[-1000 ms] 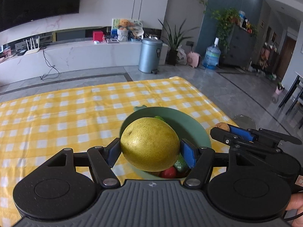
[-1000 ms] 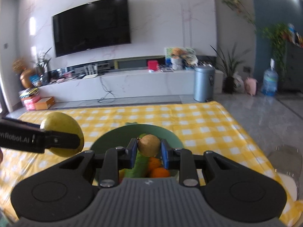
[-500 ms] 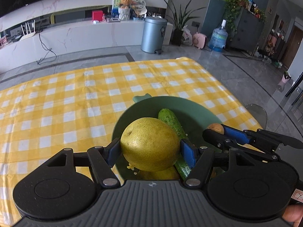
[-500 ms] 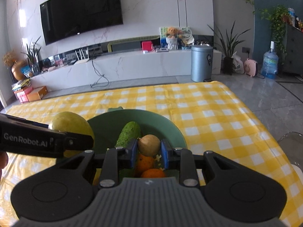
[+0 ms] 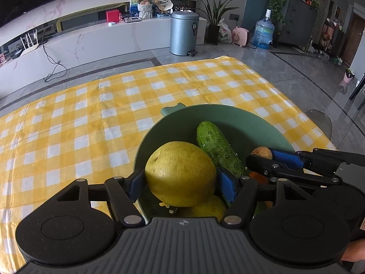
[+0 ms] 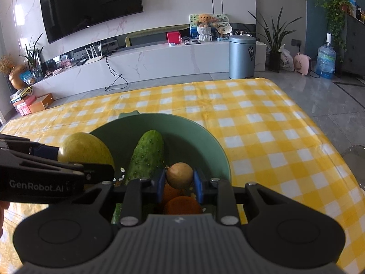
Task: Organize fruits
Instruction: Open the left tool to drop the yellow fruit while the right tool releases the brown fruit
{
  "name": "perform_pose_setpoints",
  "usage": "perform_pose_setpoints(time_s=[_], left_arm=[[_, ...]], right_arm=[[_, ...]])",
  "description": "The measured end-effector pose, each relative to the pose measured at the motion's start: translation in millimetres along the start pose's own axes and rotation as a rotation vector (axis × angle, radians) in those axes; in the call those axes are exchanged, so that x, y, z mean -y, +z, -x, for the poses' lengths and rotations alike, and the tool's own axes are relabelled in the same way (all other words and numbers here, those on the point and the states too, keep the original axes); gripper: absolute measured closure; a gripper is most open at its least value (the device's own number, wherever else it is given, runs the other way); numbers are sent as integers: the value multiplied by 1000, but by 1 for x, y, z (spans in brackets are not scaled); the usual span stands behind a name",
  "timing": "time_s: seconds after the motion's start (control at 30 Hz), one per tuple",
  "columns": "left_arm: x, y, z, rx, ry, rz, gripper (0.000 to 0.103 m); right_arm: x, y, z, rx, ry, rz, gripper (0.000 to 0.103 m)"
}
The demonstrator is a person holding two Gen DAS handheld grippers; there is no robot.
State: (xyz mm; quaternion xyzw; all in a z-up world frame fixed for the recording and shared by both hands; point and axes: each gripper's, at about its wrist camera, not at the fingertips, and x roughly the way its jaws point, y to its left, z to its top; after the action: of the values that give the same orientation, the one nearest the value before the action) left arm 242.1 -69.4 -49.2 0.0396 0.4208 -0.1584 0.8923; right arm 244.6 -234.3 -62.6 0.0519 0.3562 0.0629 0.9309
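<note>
Over the green bowl (image 5: 262, 123), both grippers clamp fruit.

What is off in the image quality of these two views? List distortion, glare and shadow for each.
Left wrist view: strong fisheye bend in the TV counter; the pear is sharp and evenly lit; the floor is glossy. Right wrist view: dark corner vignette; window glare on the left wall; the bowl interior is shaded; the tablecloth is brightly lit.

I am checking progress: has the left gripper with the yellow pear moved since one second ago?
Yes. The left gripper came down over the green bowl, closer to the cucumber.
</note>
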Motion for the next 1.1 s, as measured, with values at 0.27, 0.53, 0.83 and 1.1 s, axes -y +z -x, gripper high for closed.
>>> perform_pose_setpoints(time_s=[0.27,0.53,0.83,1.1], left_arm=[[-1,-1,-2,18,-1,9,21],[-3,2,4,53,-13,21,18],[1,1,33,99,22,5,18],[1,-4,93,184,126,-3,18]], right_arm=[[0,0,-1,-6,3,-4,79],[-2,0,-1,7,1,-10,73],[-2,1,19,96,10,-25,60],[-3,5,58,155,36,-77,43]])
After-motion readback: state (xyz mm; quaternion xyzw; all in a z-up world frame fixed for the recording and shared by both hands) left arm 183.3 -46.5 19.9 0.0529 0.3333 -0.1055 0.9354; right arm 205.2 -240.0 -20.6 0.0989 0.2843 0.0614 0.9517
